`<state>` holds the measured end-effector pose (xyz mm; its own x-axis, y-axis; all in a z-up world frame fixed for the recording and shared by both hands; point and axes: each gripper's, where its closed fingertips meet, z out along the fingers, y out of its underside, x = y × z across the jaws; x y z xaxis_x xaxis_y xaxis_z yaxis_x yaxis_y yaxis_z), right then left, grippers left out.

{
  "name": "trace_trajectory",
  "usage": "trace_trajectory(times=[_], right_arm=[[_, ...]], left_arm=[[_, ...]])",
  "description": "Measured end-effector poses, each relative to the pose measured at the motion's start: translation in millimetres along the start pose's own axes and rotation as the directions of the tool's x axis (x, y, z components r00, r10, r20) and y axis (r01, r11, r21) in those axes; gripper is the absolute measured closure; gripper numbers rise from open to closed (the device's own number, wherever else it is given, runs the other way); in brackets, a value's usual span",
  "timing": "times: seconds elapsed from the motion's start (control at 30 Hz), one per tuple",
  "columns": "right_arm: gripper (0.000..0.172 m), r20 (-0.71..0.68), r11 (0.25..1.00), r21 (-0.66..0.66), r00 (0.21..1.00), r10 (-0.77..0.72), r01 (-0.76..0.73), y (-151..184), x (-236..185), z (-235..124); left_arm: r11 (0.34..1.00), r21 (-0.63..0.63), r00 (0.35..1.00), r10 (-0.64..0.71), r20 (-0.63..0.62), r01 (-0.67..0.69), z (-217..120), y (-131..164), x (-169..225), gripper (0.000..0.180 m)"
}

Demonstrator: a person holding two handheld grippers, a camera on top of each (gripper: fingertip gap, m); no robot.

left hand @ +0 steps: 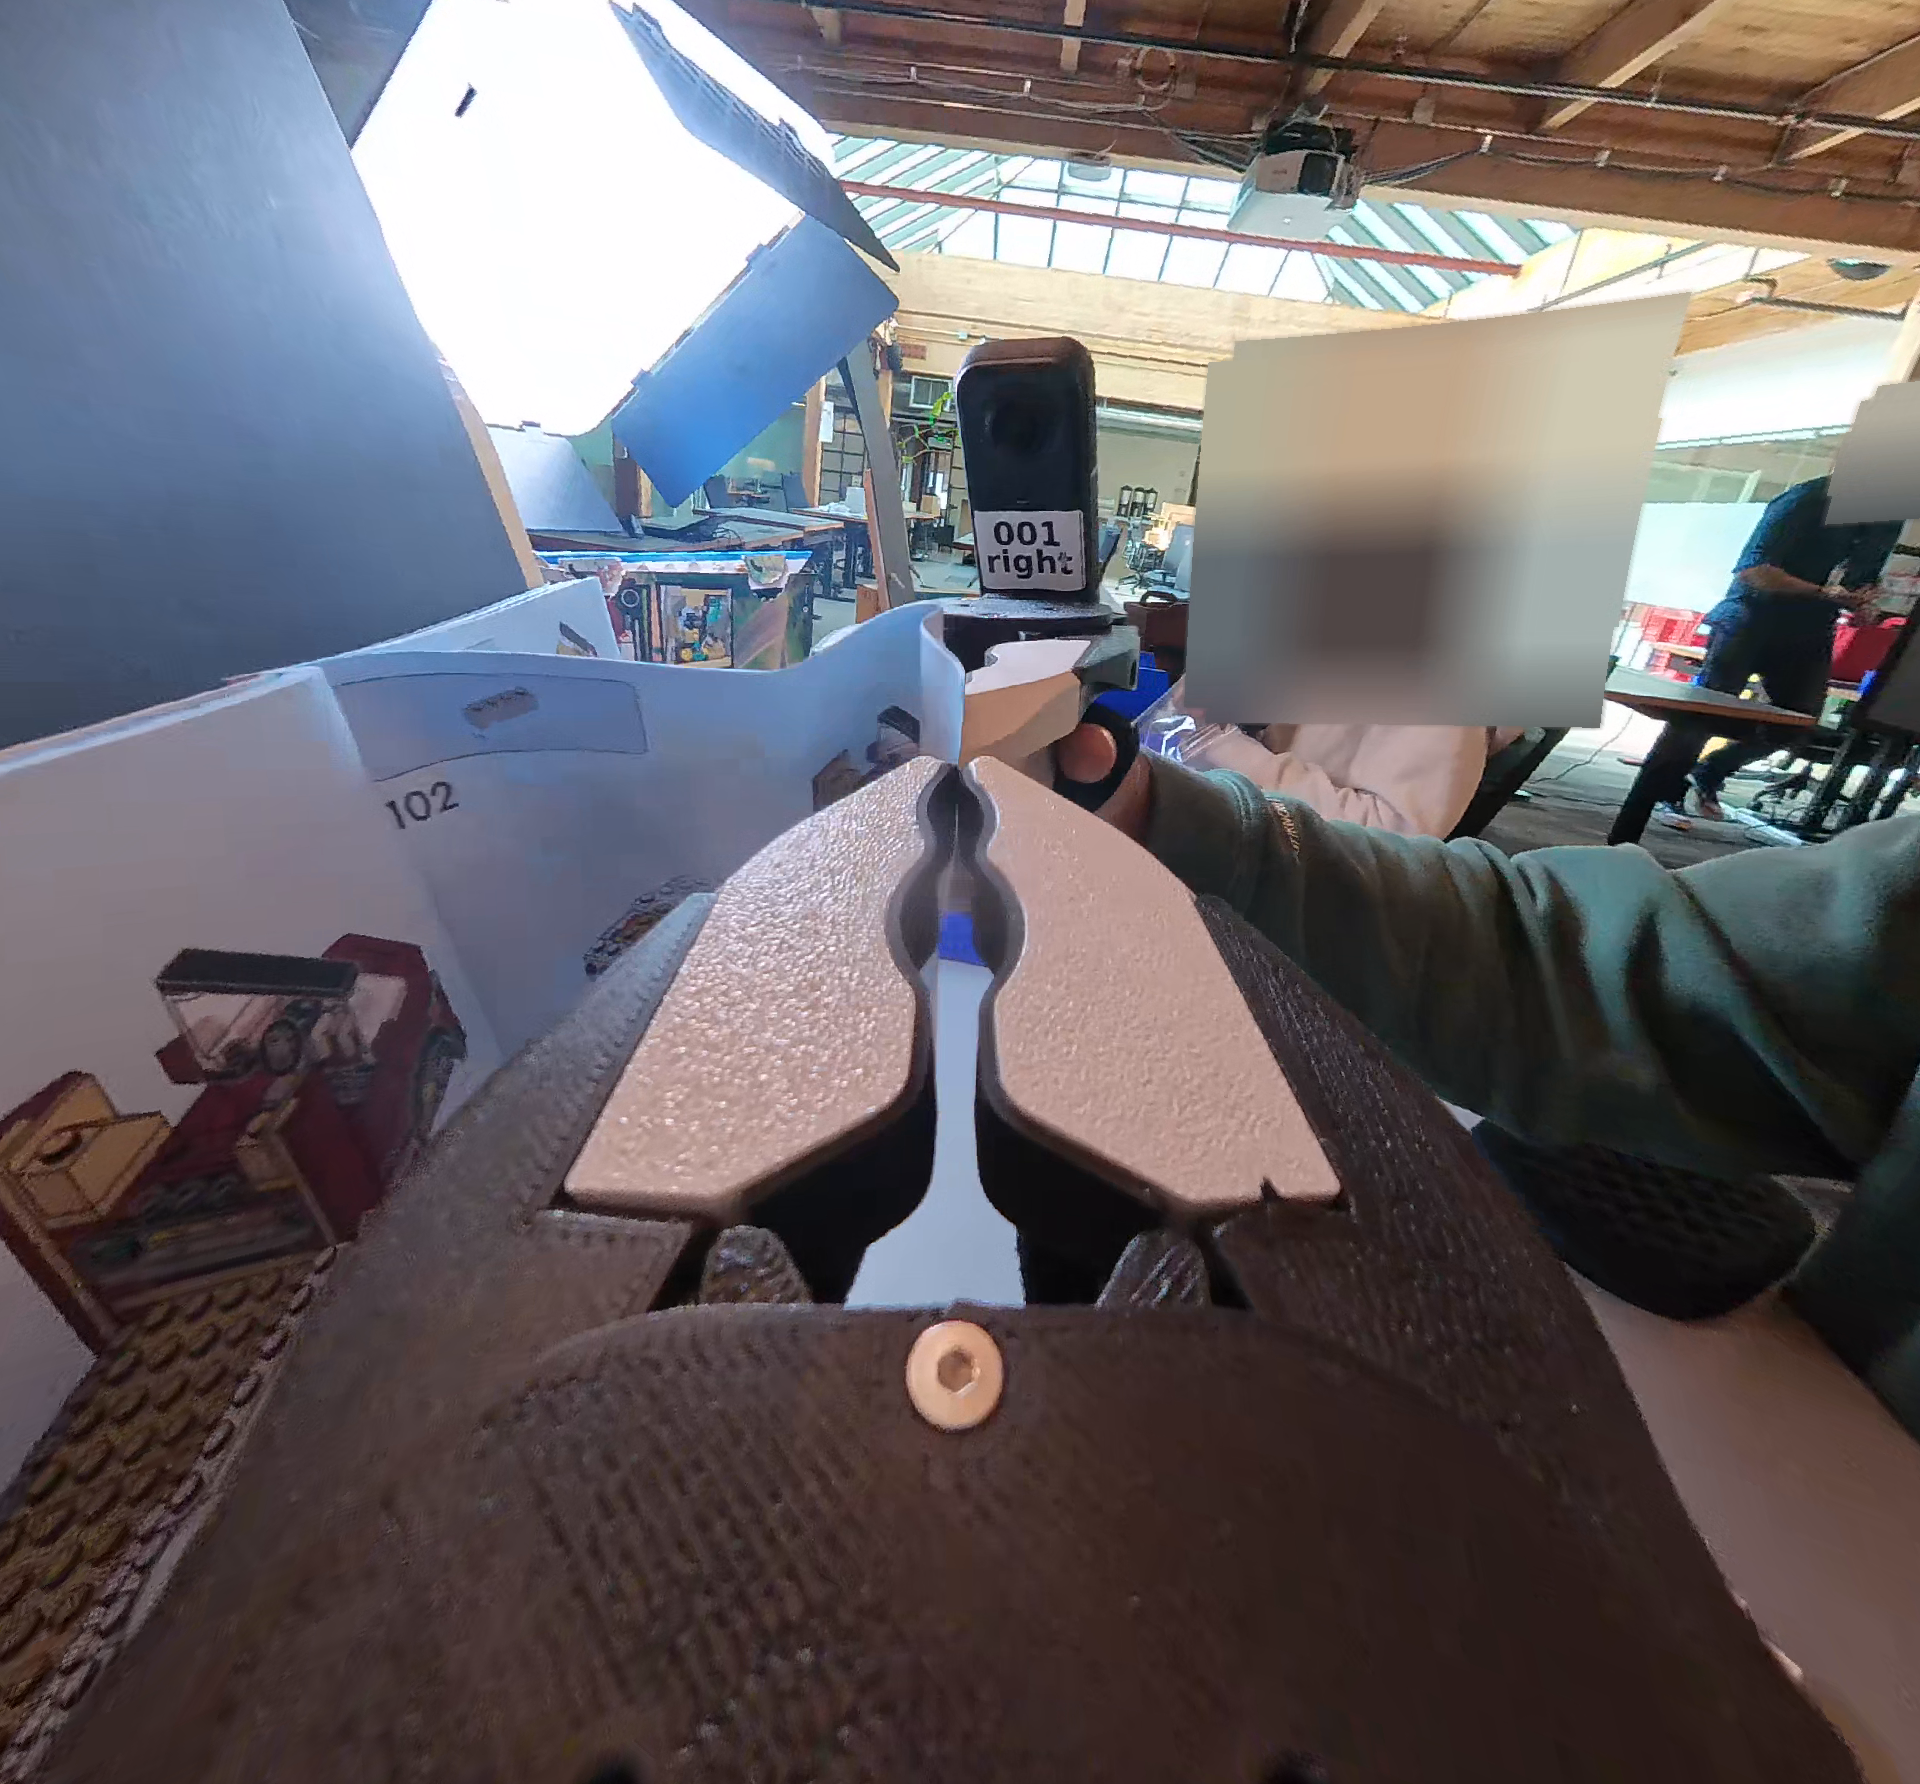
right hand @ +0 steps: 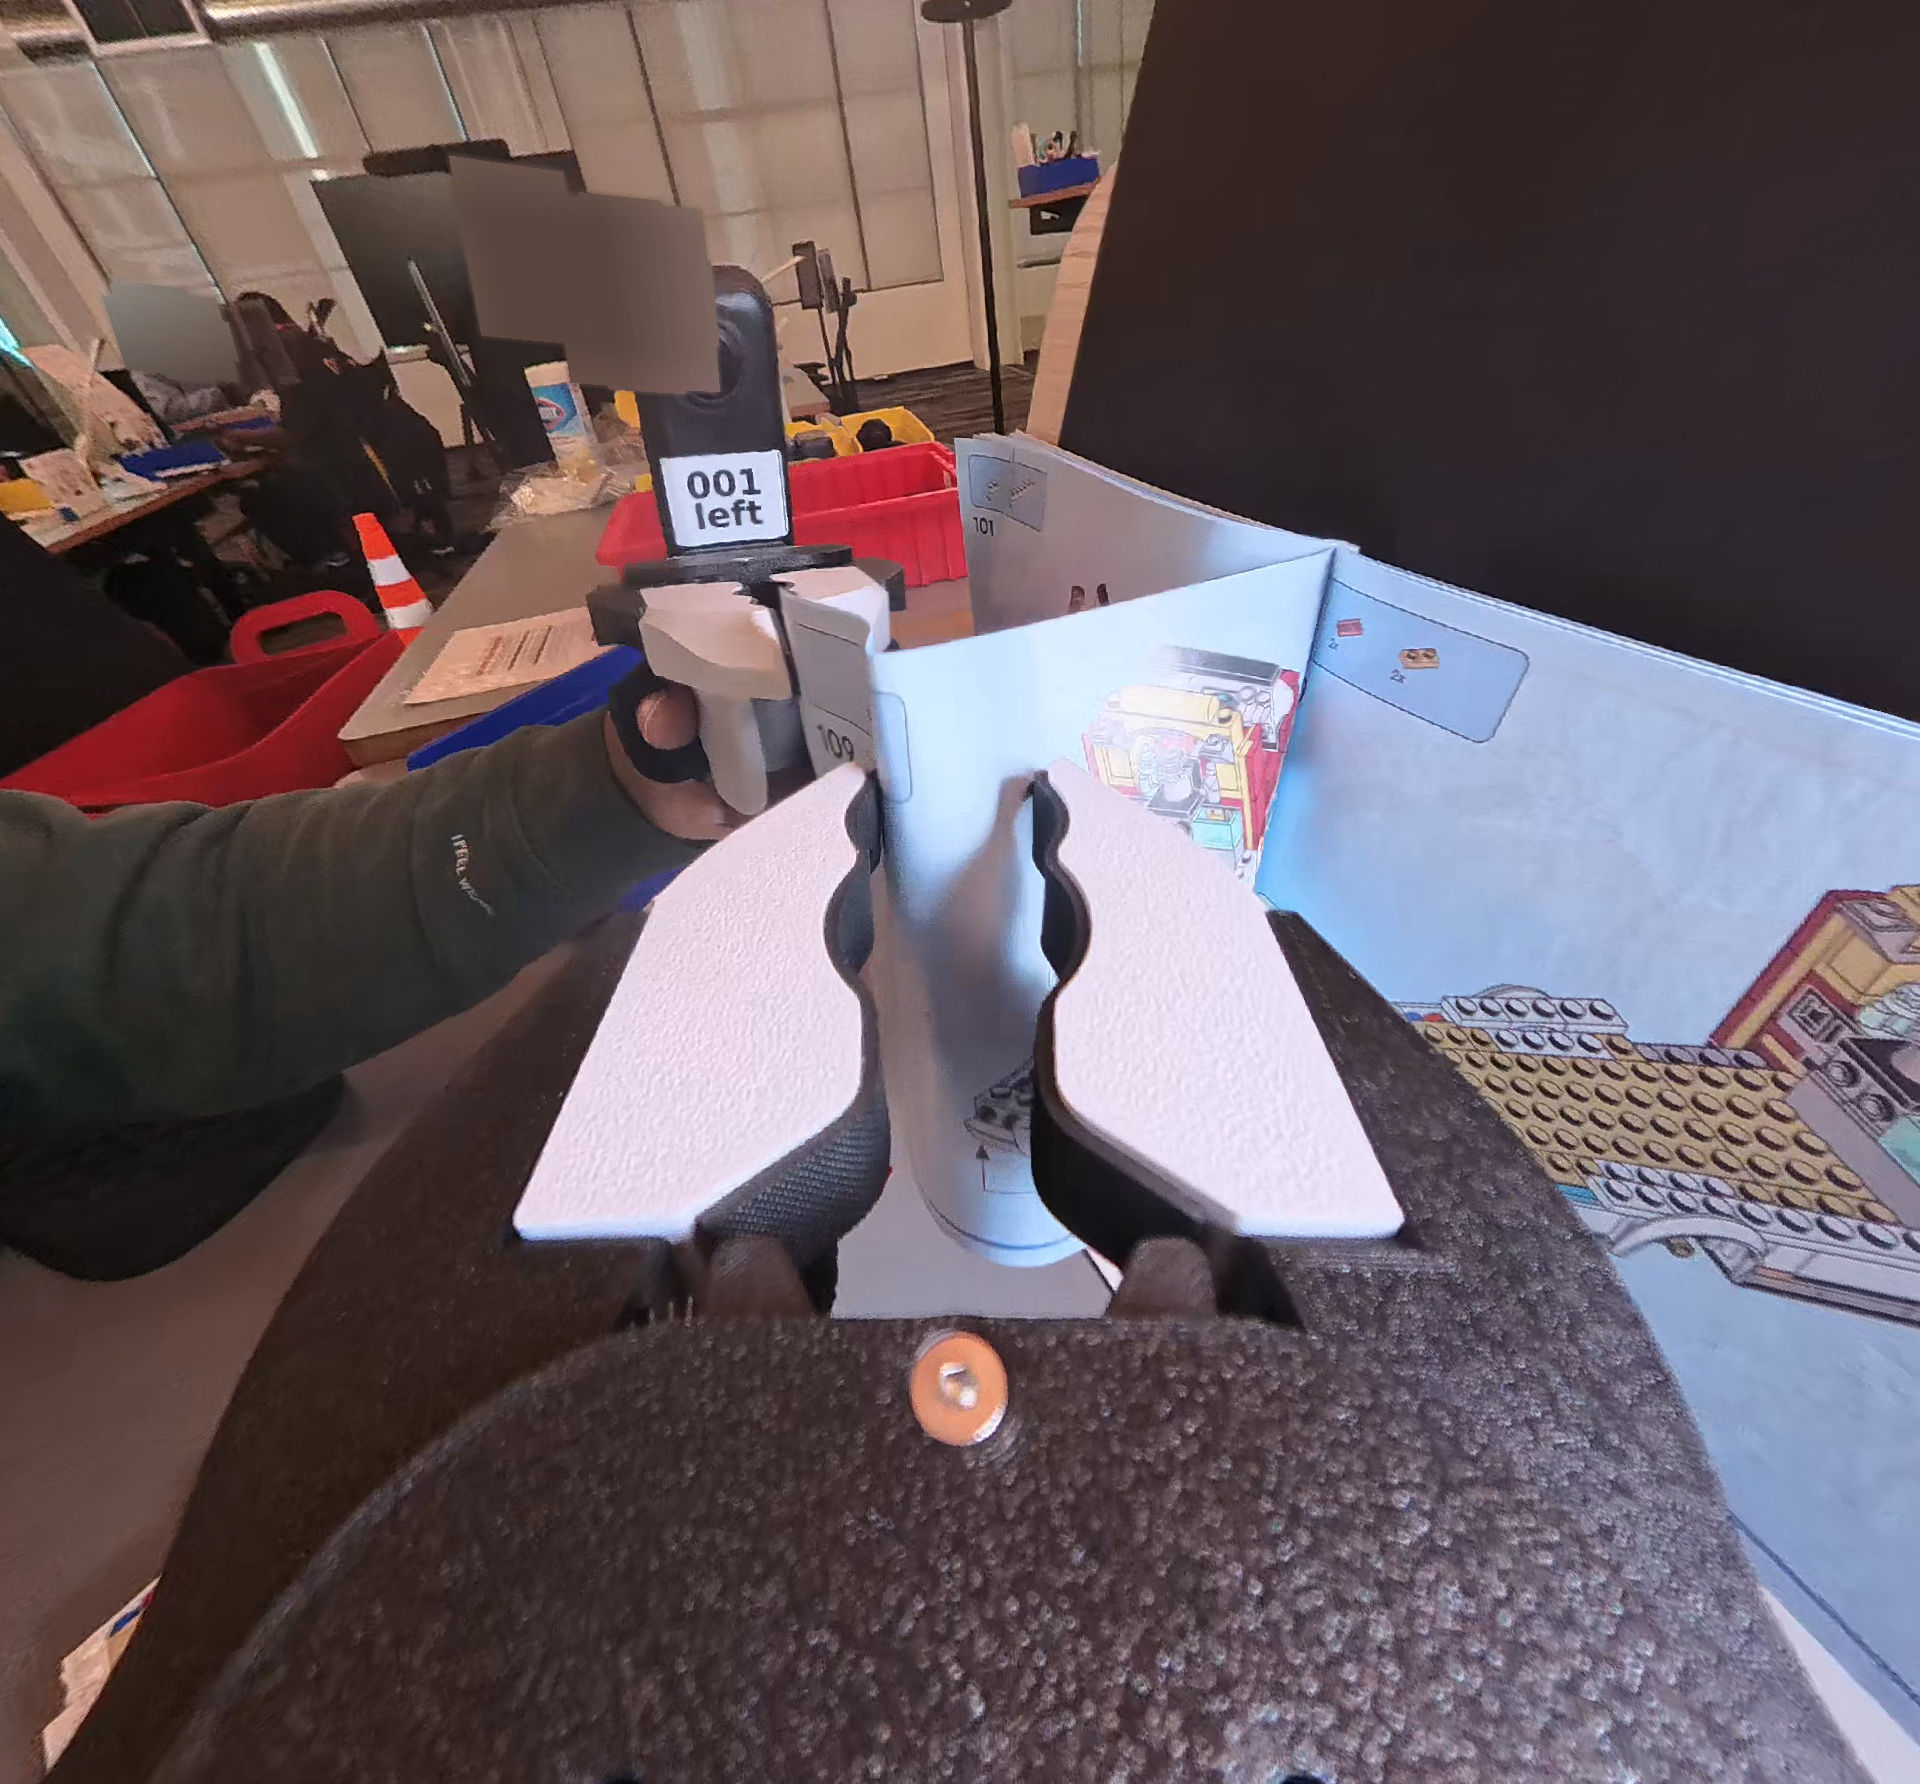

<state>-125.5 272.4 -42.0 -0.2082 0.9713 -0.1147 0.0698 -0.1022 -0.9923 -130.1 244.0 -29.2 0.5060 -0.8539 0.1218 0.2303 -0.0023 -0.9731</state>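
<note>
A person holds two grippers over an open booklet (right hand: 1621,820) of brick-building diagrams that stands up from a table (right hand: 499,591), its pages fanned. The left gripper (left hand: 954,784) has its tips pressed together, pinching the edge of one curled page (left hand: 727,747). The right gripper (right hand: 951,784) has its fingers apart; the same page bends through the gap, lying against the left finger (right hand: 727,986) while the right one stands clear of it, so nothing is clamped there. The two grippers face each other, near together, with the page arching between them. A dark board (right hand: 1507,228) rises just behind the booklet, and a bright lamp panel (left hand: 582,207) glares above it. Red bins (right hand: 883,498) and a traffic cone (right hand: 390,576) sit beyond the table. A green sleeve (right hand: 312,903) crosses in front.
</note>
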Motion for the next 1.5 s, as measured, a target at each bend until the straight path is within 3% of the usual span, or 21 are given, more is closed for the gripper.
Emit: trace_trajectory(times=[0.5,0.57,0.67,0.8,0.9,0.97,1.03,1.07,1.23,1.5], right_arm=[[0.161,-0.066,1.0,0.002,0.997,-0.026,0.026,-7.8,15.5,-15.1],[0.171,-0.106,1.0,0.006,0.994,-0.029,0.03,-8.7,23.3,-20.6],[0.171,-0.152,1.0,0.001,0.988,-0.018,0.018,-6.4,35.2,-29.8],[0.133,-0.146,0.999,0.027,0.989,-0.031,0.036,-13.8,16.3,-31.1],[0.116,-0.193,0.98,-0.097,0.962,-0.192,0.176,-4.1,-7.4,-13.8],[0.125,-0.271,0.955,-0.19,0.923,-0.275,0.228,5.0,-3.2,-2.3],[0.153,-0.287,0.951,-0.191,0.913,-0.291,0.243,4.6,0.0,0.9],[0.158,-0.267,0.956,-0.181,0.924,-0.274,0.232,4.2,-1.0,0.7],[0.162,-0.187,0.961,-0.186,0.953,-0.237,0.203,9.7,-5.3,-0.2],[0.168,-0.002,0.991,-0.122,0.999,-0.05,0.049,7.2,-9.6,-9.2]], left_arm=[[1.0,0.004,1.0,-0.025,-0.001,0.025,-9.8,-1.8,2.8,0.18],[0.999,0.019,0.999,-0.035,-0.01,0.035,-11.6,-3.0,3.9,0.18],[0.999,0.035,0.999,-0.039,-0.003,0.039,-15.7,-5.3,2.8,0.18],[0.999,0.026,0.999,-0.043,0.01,0.043,-14.6,-2.9,1.4,0.18],[0.999,0.015,0.999,-0.04,-0.004,0.04,-6.6,1.3,5.5,0.18],[0.999,0.006,0.999,-0.04,-0.021,0.04,0.2,4.0,9.4,0.18],[1.0,-0.004,1.0,-0.03,-0.004,0.03,3.3,5.5,8.5,0.18],[1.0,-0.008,1.0,-0.026,0.011,0.026,2.7,5.5,6.4,0.18],[0.999,-0.039,0.999,-0.024,0.021,0.025,-0.9,9.4,3.5,0.18],[0.998,-0.037,0.999,-0.047,0.001,0.047,-0.6,9.6,2.3,0.18]])
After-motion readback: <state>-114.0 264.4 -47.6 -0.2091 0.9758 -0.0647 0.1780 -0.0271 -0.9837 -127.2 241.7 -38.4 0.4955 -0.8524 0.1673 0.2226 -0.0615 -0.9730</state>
